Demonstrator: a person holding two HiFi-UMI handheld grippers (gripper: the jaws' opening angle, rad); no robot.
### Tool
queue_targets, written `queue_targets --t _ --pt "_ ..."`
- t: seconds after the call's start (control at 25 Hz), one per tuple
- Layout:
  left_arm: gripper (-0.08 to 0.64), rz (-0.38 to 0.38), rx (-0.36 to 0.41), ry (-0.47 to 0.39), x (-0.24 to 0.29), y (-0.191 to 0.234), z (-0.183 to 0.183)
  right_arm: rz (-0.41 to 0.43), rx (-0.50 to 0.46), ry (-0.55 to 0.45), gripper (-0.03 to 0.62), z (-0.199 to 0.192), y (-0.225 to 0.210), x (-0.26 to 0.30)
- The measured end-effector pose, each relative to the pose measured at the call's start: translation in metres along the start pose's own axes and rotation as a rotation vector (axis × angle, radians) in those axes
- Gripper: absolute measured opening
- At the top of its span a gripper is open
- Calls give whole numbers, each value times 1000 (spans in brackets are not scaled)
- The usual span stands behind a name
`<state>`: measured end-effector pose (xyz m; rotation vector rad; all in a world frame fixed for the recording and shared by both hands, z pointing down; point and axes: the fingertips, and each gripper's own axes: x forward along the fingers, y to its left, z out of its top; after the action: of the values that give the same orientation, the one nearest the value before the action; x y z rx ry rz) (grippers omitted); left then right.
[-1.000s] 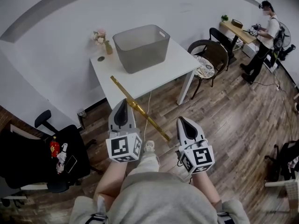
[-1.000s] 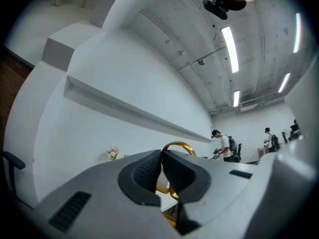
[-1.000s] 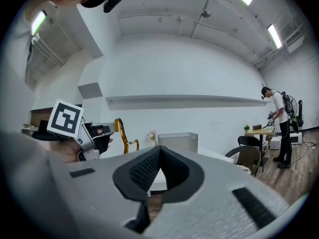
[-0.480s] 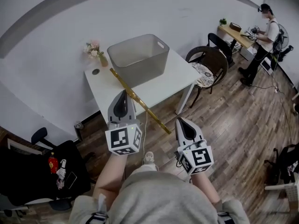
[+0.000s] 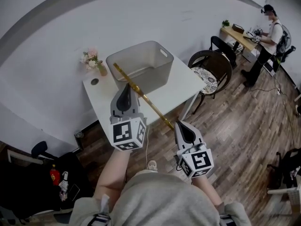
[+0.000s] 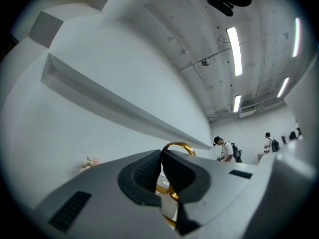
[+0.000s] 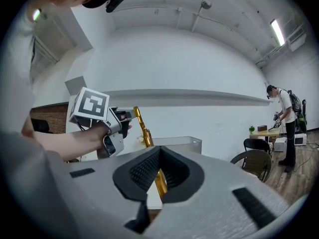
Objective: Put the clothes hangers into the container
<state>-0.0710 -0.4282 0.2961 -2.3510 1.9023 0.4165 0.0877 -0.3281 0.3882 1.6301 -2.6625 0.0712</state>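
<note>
A gold clothes hanger (image 5: 148, 102) is carried in the air between both grippers, slanting from lower right up to the upper left. My left gripper (image 5: 125, 87) is shut on it near its hook (image 6: 180, 146). My right gripper (image 5: 180, 124) is shut on the bar's lower end (image 7: 159, 180). The hanger's far tip reaches over the near rim of the grey container (image 5: 141, 62), which stands on the white table (image 5: 183, 81). In the right gripper view the hanger (image 7: 143, 128) rises in front of the container (image 7: 187, 143), with the left gripper (image 7: 122, 117) at its left.
A small vase of flowers (image 5: 91, 59) stands on the table's back left corner. A dark round chair (image 5: 211, 67) sits right of the table. A person (image 5: 265, 29) stands at a desk far right. A black office chair (image 5: 28, 187) is at lower left.
Both grippers and the hanger have come closer to the table. The hanger's far tip, earlier short of the container, now lies over its near rim.
</note>
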Motion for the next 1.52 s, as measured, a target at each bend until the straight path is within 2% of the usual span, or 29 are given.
queue_targets --t 0.4,0.8,1.52 --pt "14 10 -12 1 65 23 -14 31 -3 20 2 -4 -8 54" --pt "14 51 -23 6 109 48 -23 71 -4 24 2 -3 -12 101" --pt "14 110 -20 20 134 84 -38 99 7 69 2 -10 -6 137"
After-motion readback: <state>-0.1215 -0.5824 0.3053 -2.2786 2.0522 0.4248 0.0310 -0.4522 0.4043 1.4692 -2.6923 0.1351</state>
